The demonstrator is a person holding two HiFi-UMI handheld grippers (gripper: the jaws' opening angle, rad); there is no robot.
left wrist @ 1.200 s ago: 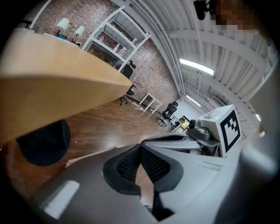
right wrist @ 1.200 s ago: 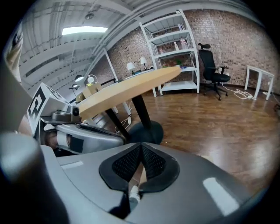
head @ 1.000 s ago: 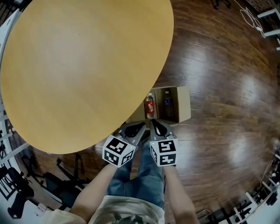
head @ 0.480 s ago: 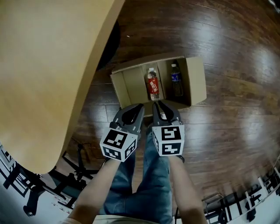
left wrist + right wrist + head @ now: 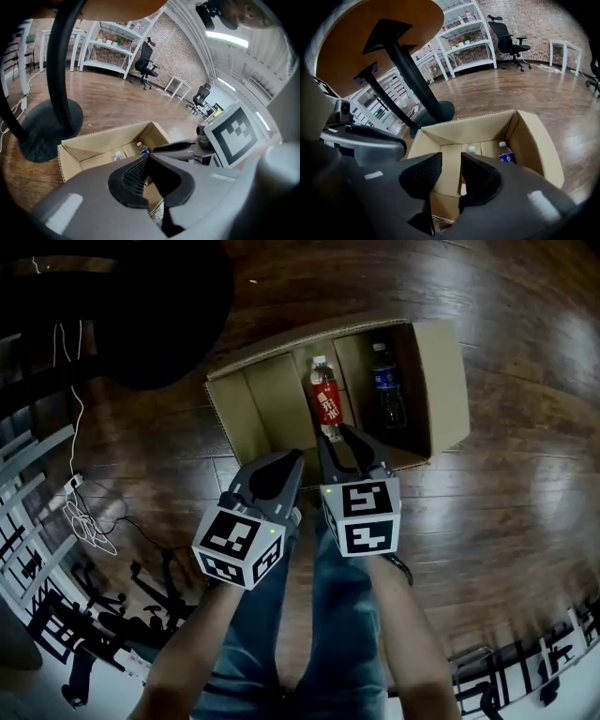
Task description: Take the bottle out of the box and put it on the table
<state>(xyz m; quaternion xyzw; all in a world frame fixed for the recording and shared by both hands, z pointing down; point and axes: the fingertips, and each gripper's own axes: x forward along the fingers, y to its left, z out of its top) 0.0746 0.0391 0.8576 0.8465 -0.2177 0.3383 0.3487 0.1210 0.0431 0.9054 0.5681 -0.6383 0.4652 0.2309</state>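
the cardboard box (image 5: 448,381) sits open on the wooden floor (image 5: 525,521). two bottles lie side by side inside it, a red-labelled bottle (image 5: 325,401) near the middle and a blue-labelled bottle (image 5: 386,395) closer to the right wall. the right gripper (image 5: 342,439) hangs over the box's near edge, pointing straight at the red-labelled bottle (its white cap shows just past the gap in the right gripper view). its jaws have just been opening and stand apart, gripping nothing. the left gripper (image 5: 292,461) is beside it, left of that bottle, jaws pressed together and empty.
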